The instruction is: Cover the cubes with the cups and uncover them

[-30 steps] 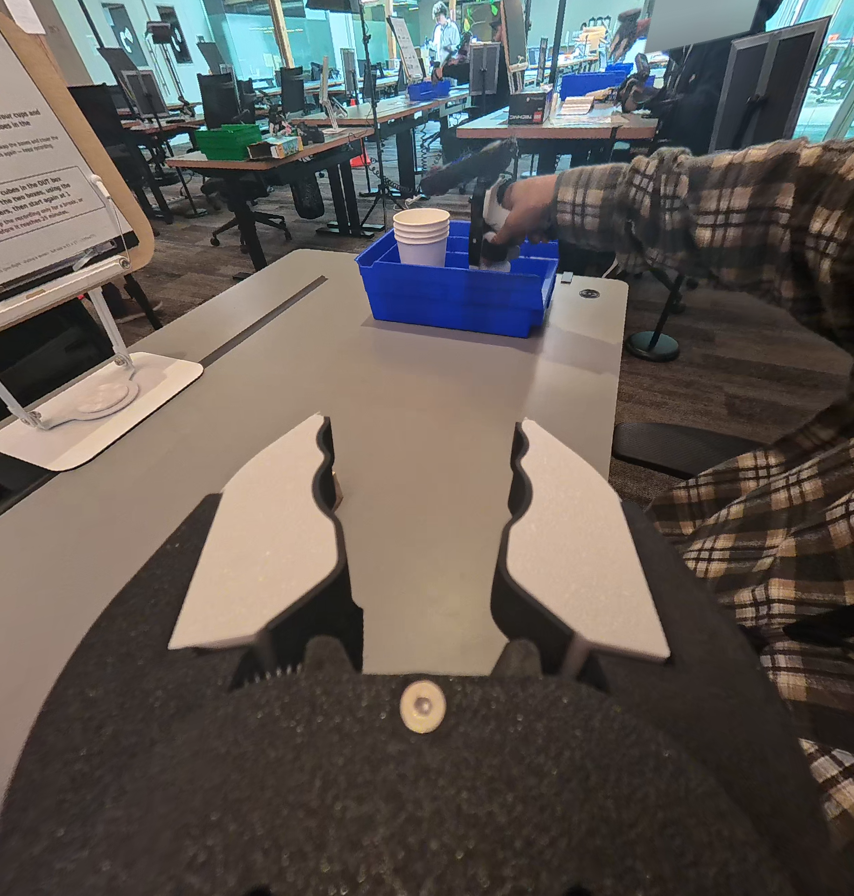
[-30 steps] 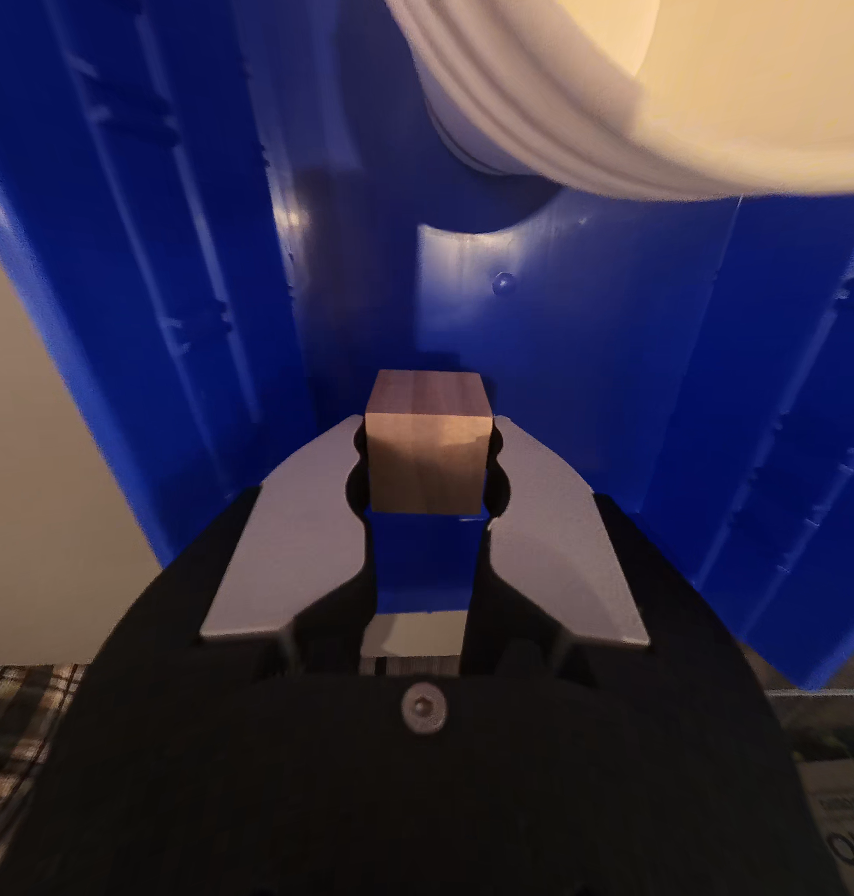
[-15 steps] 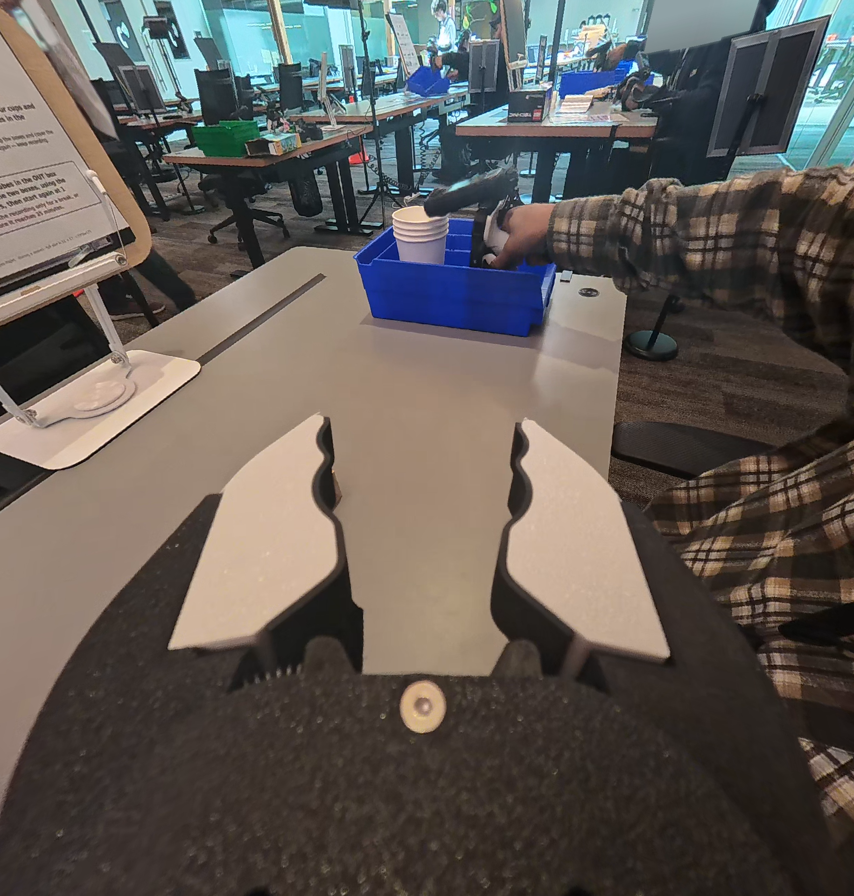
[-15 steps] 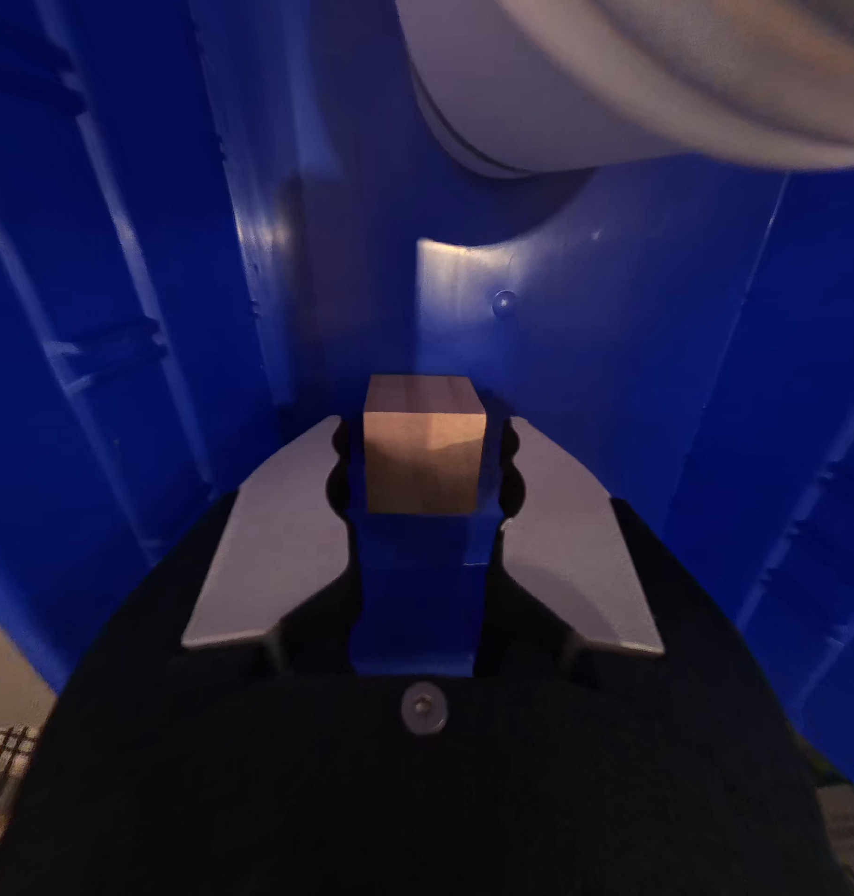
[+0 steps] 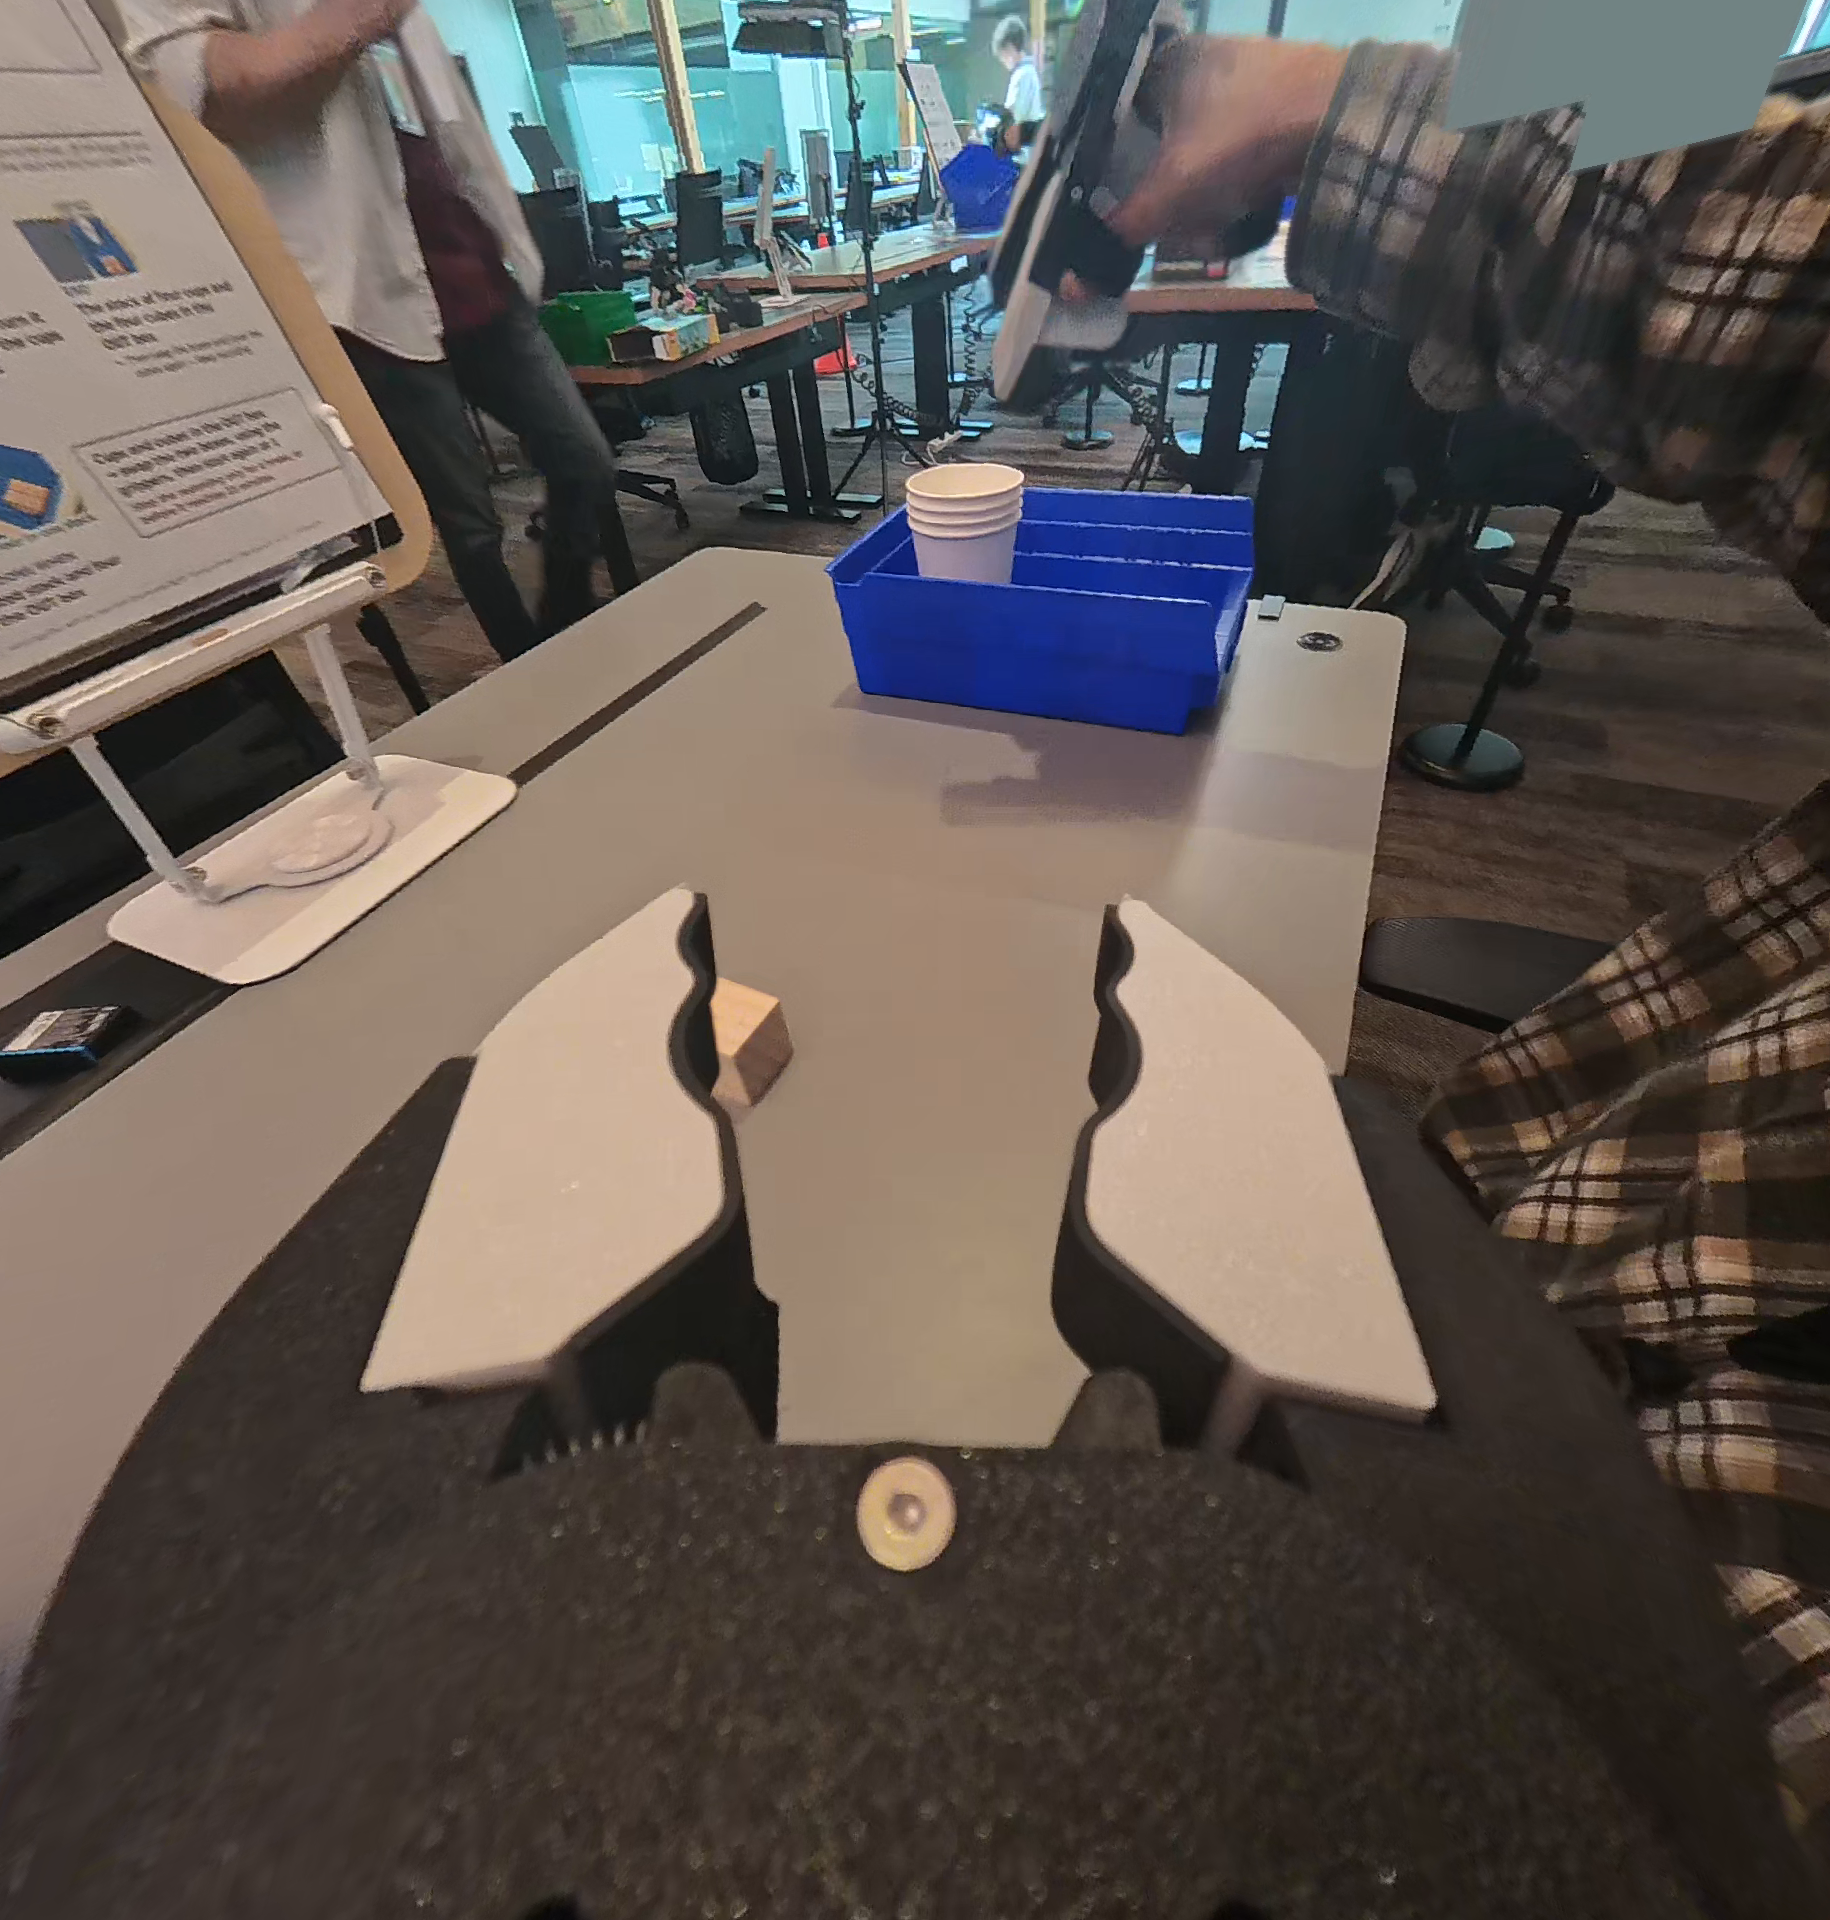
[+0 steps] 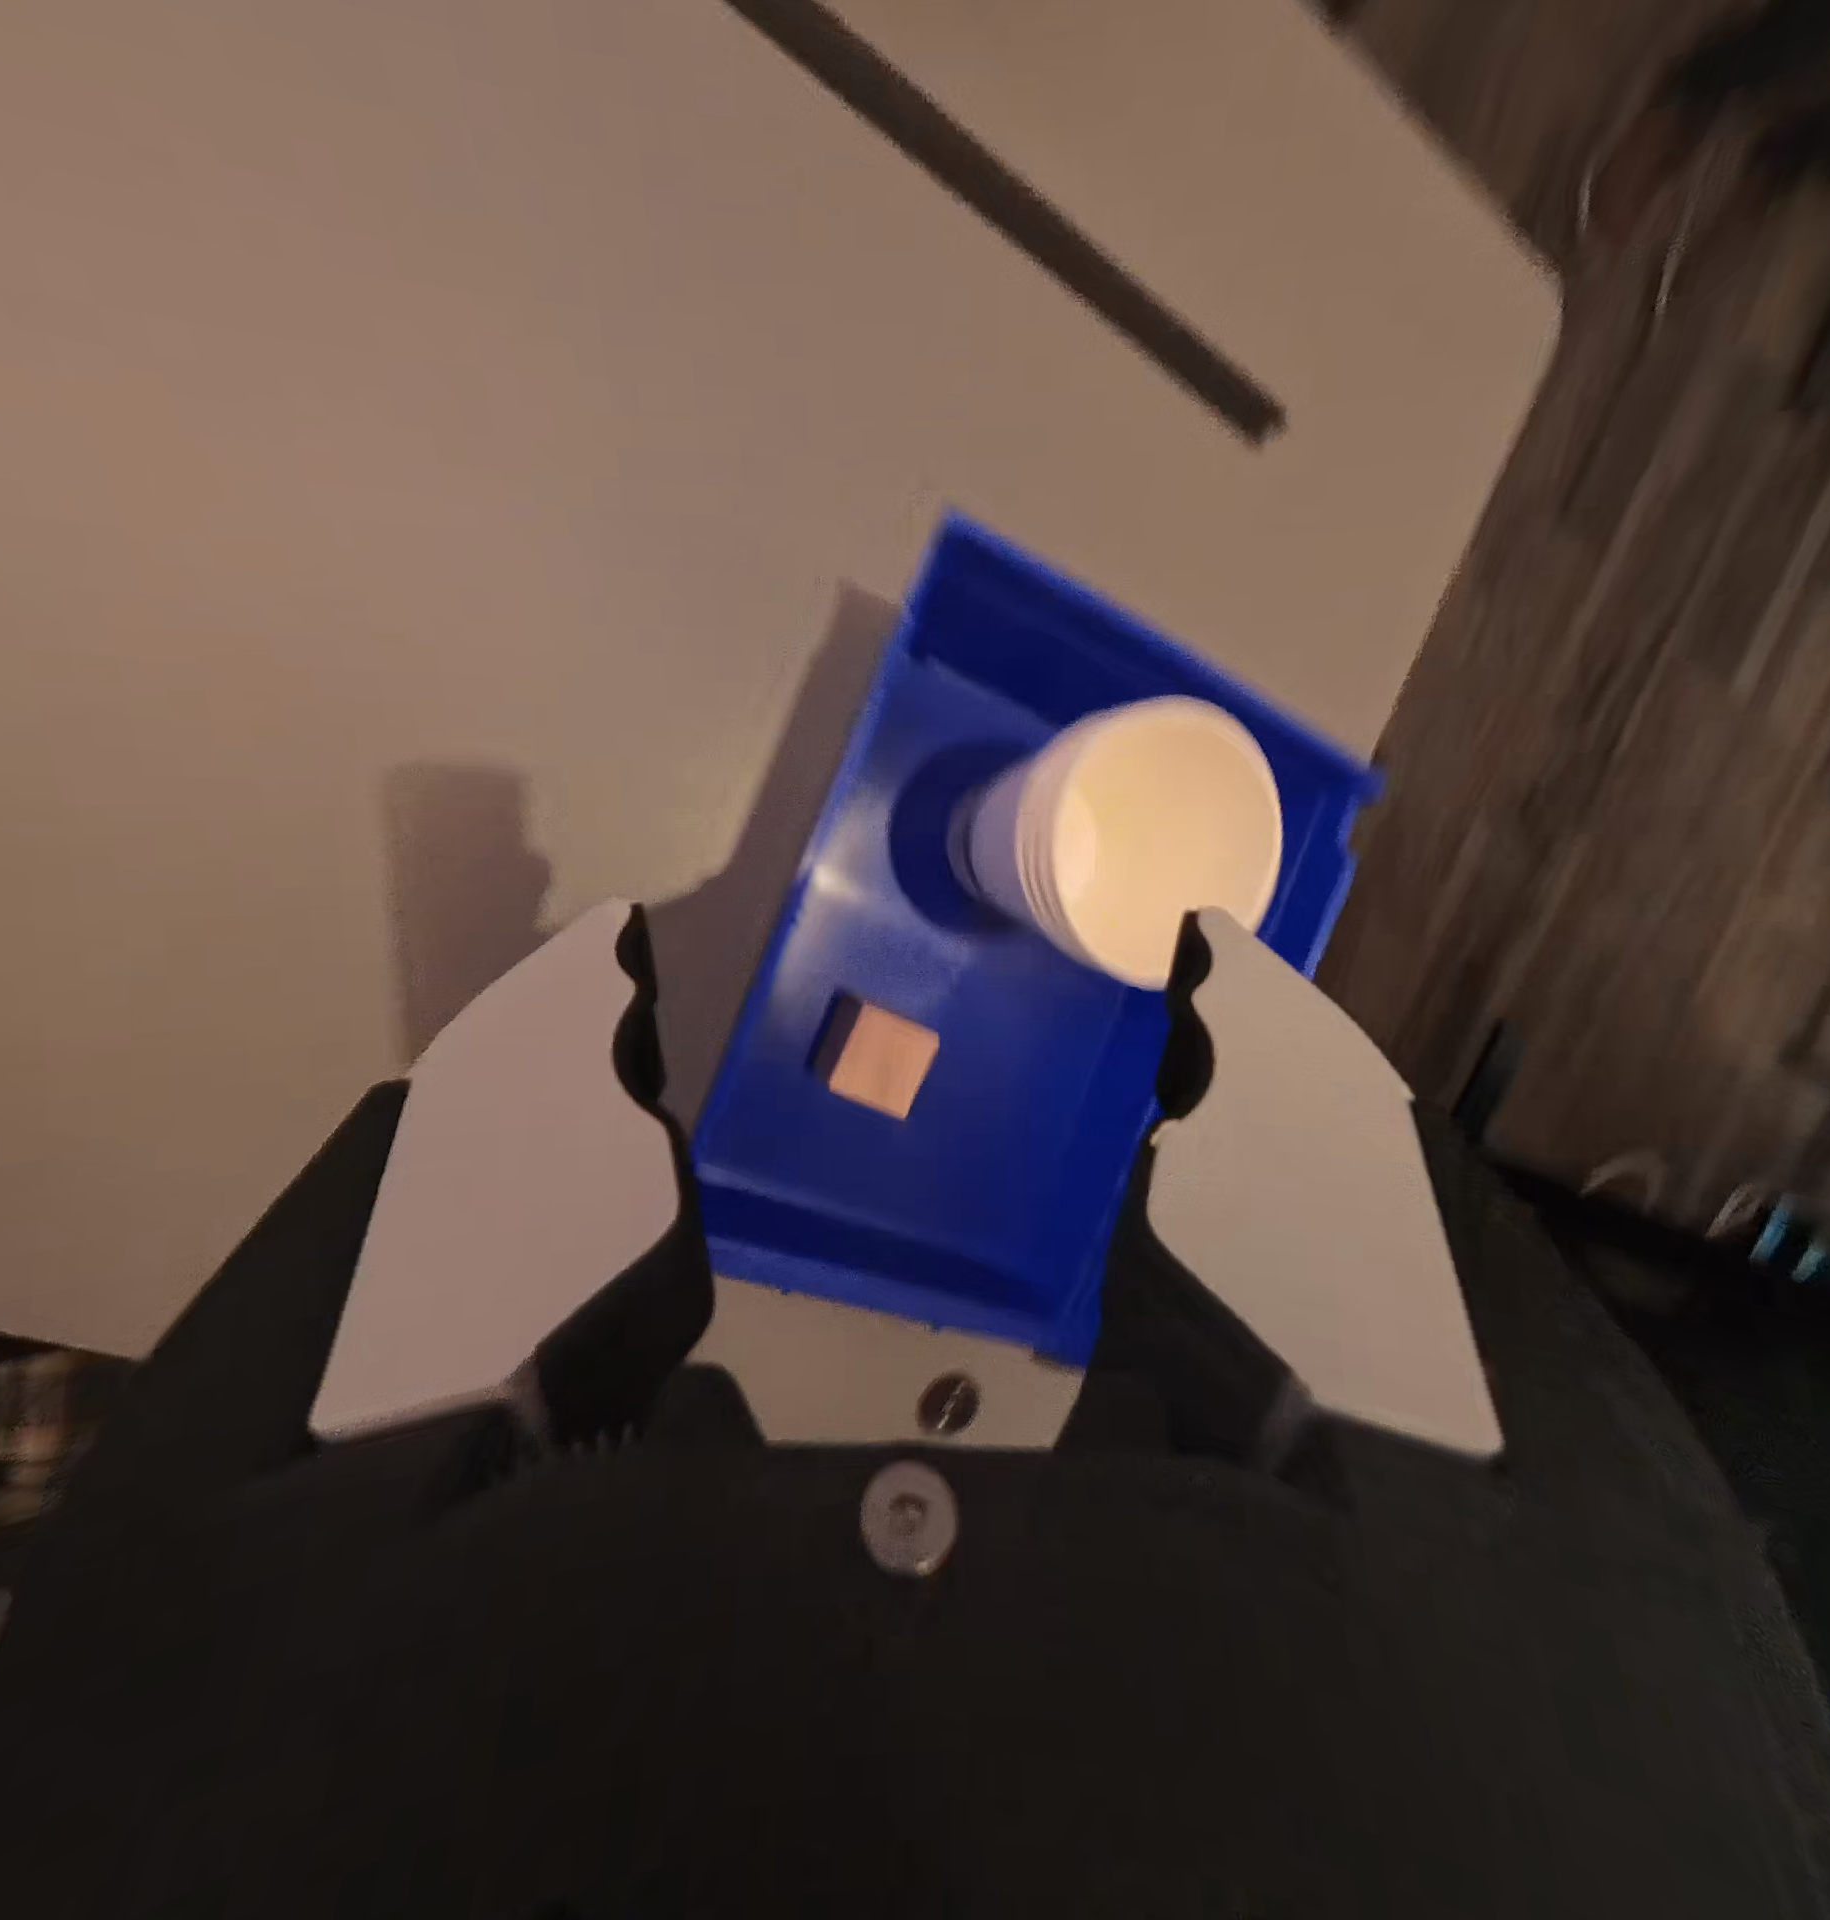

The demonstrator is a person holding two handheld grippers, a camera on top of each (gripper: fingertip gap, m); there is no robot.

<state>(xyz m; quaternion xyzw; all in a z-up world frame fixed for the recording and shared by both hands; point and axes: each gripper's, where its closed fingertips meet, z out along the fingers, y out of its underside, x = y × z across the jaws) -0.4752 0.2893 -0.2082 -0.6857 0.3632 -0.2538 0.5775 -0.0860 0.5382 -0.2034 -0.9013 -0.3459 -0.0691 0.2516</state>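
My left gripper [image 5: 906, 935] is open and empty, low over the grey table [image 5: 890, 831]. A wooden cube [image 5: 750, 1044] lies on the table just inside the left fingertip. At the far end stands a blue bin [image 5: 1036, 665] with a stack of white cups [image 5: 965, 520] in it. My right gripper [image 6: 911, 925] is open and empty, high above the bin [image 6: 890, 1236], looking down. Another wooden cube [image 6: 883, 1062] lies on the bin floor beside the cup stack [image 6: 1150, 831]. In the left wrist view the right gripper [image 5: 1036, 312] is held up in a hand.
A document stand [image 5: 298, 862] with a printed sheet is at the table's left. A small dark object [image 5: 54, 1029] lies by the left edge. A dark groove [image 6: 994, 208] runs along the table. A person stands behind the stand; desks and chairs are beyond.
My right gripper let go of the cube in the bin, opened wide and rose high above the bin. My left gripper shifted, so the cube on the table now shows beside its left finger.
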